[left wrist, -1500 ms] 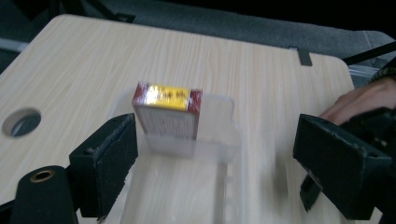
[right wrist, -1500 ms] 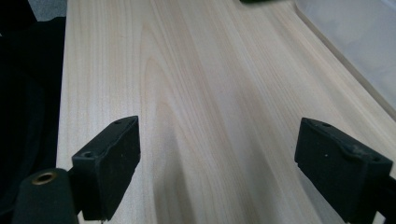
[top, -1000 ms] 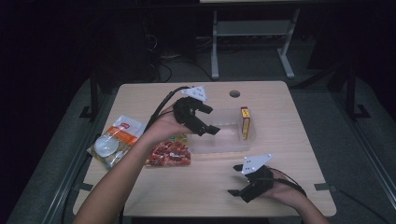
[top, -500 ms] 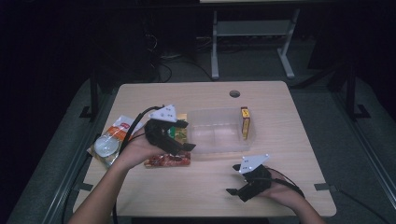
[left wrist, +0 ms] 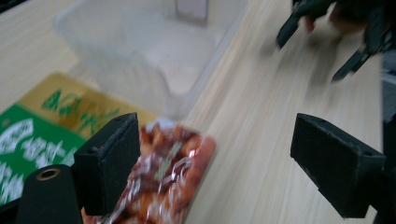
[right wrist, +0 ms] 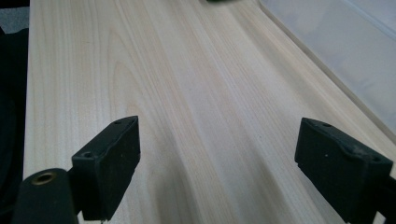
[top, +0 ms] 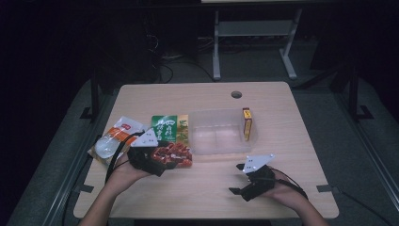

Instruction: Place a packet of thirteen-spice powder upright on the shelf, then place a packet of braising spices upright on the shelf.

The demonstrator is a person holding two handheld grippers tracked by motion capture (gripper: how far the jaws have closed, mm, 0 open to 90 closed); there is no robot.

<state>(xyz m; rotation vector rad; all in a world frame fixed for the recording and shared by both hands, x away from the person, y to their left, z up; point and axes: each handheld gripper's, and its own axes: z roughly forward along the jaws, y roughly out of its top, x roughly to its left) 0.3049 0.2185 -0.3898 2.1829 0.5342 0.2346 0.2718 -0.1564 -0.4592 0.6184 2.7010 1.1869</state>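
dark floor and a metal frame surround our pale wooden table (top: 207, 188), smooth and finely grained. on it we see a clear plastic tub (top: 221, 136), rigid and thin-walled, with a small yellow box (top: 247, 123) upright against its right wall. left of the tub lies a flat green and gold packet (top: 169, 127), and further left a white and orange bag (top: 115, 139). our left gripper (left wrist: 210, 168) hovers with jaws wide apart over the red snack pouch (left wrist: 163, 182), which lies flat on the table just in front of the green packet. we judge this pouch light, soft and crinkly, its glossy film likely slippery, so we would pinch it across a narrow edge. our right gripper (right wrist: 215, 168) rests near the front edge, jaws apart over bare wood.
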